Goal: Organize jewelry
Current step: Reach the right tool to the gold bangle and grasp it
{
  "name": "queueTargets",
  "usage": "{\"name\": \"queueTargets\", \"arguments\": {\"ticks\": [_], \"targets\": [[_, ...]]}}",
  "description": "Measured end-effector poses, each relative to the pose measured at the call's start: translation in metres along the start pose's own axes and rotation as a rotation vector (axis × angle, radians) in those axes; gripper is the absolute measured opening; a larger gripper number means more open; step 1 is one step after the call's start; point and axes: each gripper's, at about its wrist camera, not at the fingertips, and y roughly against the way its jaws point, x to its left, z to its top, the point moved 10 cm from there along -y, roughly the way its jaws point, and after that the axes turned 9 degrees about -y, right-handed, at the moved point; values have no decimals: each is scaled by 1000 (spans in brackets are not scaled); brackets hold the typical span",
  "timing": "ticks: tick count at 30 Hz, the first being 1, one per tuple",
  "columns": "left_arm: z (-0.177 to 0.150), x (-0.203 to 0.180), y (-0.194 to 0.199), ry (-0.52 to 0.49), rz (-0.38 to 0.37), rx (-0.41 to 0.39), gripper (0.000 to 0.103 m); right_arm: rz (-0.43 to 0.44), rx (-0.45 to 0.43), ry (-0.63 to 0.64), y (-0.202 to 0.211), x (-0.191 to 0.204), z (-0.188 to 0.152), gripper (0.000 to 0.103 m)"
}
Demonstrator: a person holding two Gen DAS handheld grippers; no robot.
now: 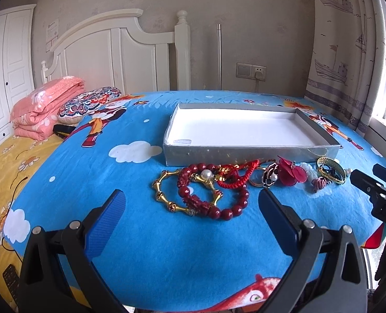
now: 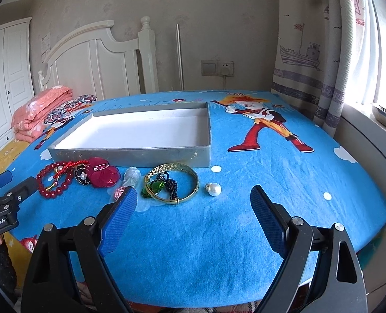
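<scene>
On the table (image 2: 219,234), under a blue cartoon-print cloth:
Tray: shallow silver-grey box (image 2: 130,156) with white interior, no contents visible; stands toward the far side of the table, its near wall just behind the row of jewelry.
Jewelry row, left end: gold bamboo-style bangle (image 1: 166,203) overlapped by a dark red bead bracelet (image 1: 219,208); a pearl (image 1: 206,174) sits where they cross.
Jewelry row, centre: red braided cord (image 1: 234,180) lies over the bead bracelet; beside it a black flower brooch (image 1: 269,174) with a pearl centre, touching a red petal hair clip (image 2: 101,176).
Jewelry row, right of centre: white carved piece (image 2: 132,177) and a small pink knot (image 2: 120,191), close together.
Jewelry row, right end: gold band bangle (image 2: 172,185) lying flat, encircling a green stone pendant (image 2: 153,189) and a dark tassel knot (image 2: 172,185).
Loose item: single pearl pendant (image 2: 214,190), just right of the gold band bangle, not touching it.
Left gripper (image 1: 193,203): fingers spread wide, nothing between the pads; positioned short of the bead bracelet and bamboo-style bangle, above the cloth.
Right gripper (image 2: 193,198): fingers spread wide, empty; the gold band bangle and pearl pendant lie just beyond the tips. Left fingertip (image 2: 125,203) overlaps the pink knot in view; contact cannot be determined.
Surroundings: white headboard (image 1: 114,47), folded pink quilt (image 1: 44,107), curtain (image 2: 310,52) at right.
</scene>
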Motion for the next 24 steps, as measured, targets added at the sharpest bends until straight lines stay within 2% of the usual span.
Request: {"name": "queueTargets", "arguments": {"ticks": [7,11,15,21,24], "targets": [[30,-36,0,-66,-60,-88,98,-9,20,-13,-9,-15,-2,79],[33,-60,-7,-87,-110,-74,98,-5,43,41,-18,-5,-3,78],[30,-76,-5,-136,-129,-91,98,-1,61,30,-26,-5,-2,78],[23,-71,-8,-111,-136,-73,98,23,52,86,-26,11,5,78],[20,-70,-9,-109,-139,-62,98,24,90,129,-36,22,6,78]]}}
